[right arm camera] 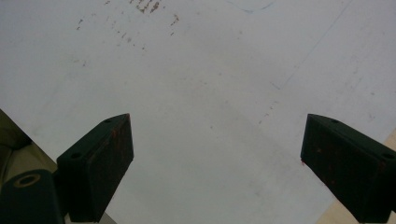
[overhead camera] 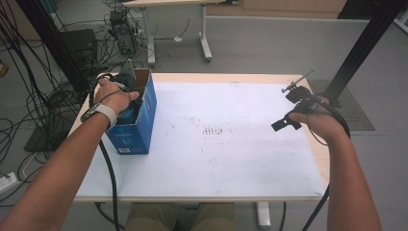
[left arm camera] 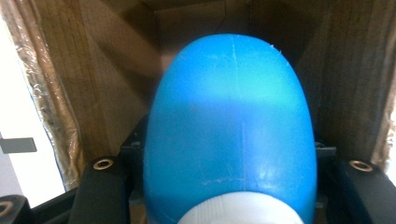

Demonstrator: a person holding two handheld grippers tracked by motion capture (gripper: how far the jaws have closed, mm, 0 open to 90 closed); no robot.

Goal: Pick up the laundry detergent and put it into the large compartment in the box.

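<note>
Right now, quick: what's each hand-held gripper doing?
Left hand-held gripper: closed on the blue bottle, inside the blue cardboard box.
Right hand-held gripper: open, holding nothing, above the white table top.

light: bright, even | shadows: soft | glare: white table washed out | blur: bottle close-up soft

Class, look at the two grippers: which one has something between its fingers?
The left gripper, down inside the blue box, is shut on a blue bottle. The right gripper has its fingers wide apart over the bare white table.
</note>
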